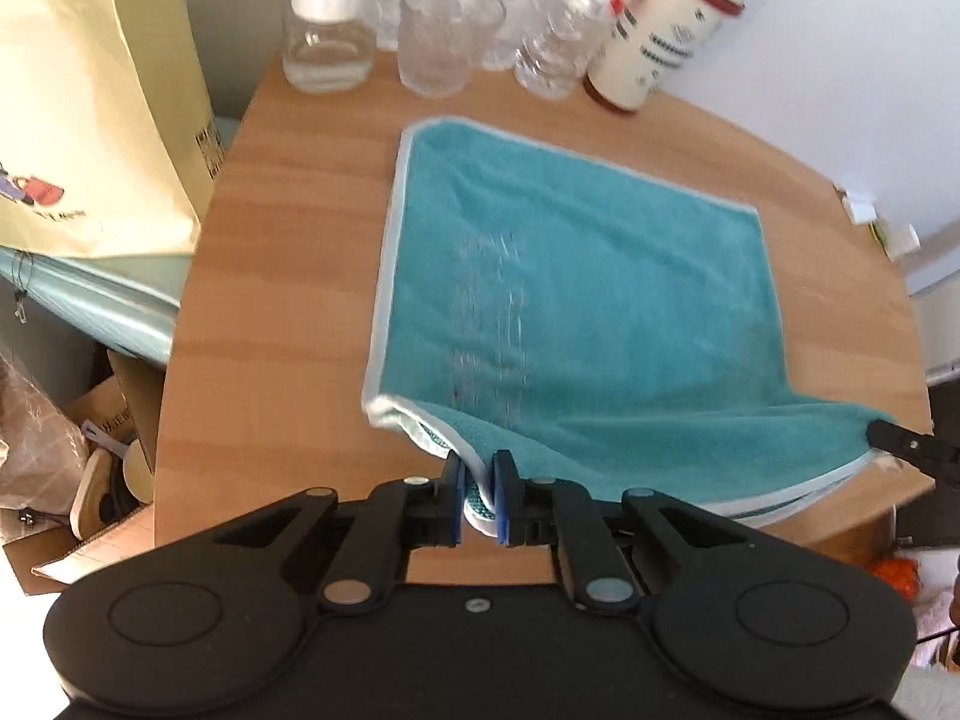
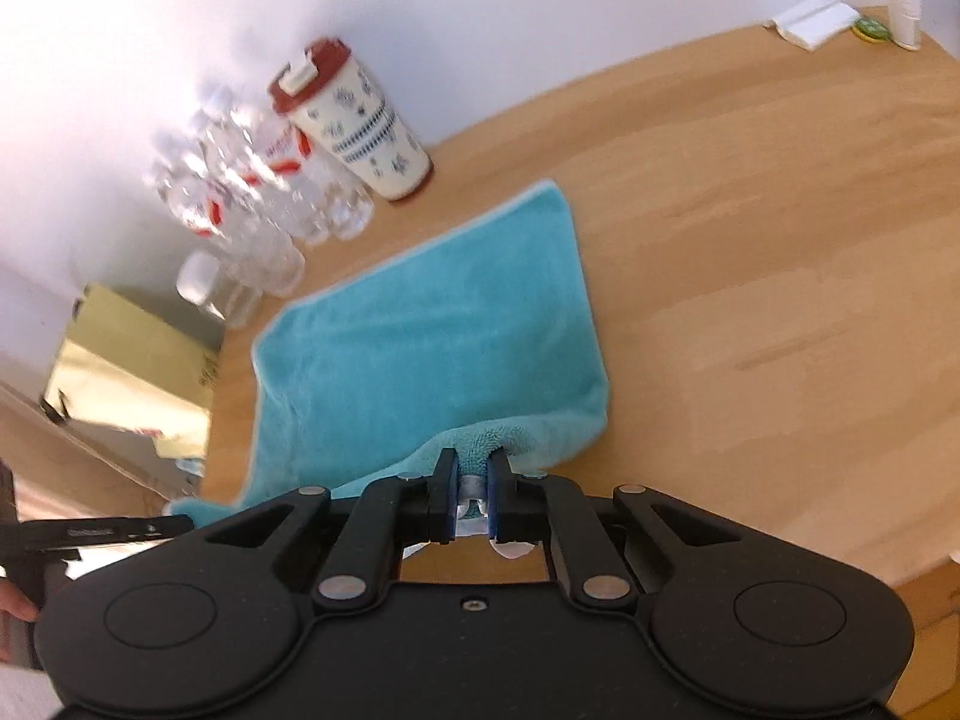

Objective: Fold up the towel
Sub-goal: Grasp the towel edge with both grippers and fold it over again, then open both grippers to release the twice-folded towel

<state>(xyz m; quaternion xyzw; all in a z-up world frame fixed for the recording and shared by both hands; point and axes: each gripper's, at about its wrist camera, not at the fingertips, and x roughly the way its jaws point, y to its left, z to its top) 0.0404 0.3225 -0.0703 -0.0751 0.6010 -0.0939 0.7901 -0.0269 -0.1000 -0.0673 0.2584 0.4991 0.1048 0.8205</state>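
Note:
A teal towel (image 1: 570, 276) with a pale trim lies on the round wooden table (image 1: 288, 276), its near edge lifted. My left gripper (image 1: 478, 465) is shut on the towel's near left corner. In the same view the right gripper's finger (image 1: 900, 441) pinches the near right corner at the table's edge. From the right wrist, the towel (image 2: 432, 336) spreads away toward the bottles, and my right gripper (image 2: 473, 462) is shut on a bunched fold of its near corner. The left gripper's finger (image 2: 114, 531) shows low at the left of that view.
Clear plastic bottles (image 1: 540, 12), a glass jar (image 1: 327, 30) and a cream tumbler with a red lid (image 1: 660, 30) stand at the table's far edge. A yellow paper bag (image 1: 90, 96) and boxes sit left of the table. White items (image 2: 816, 18) lie far right.

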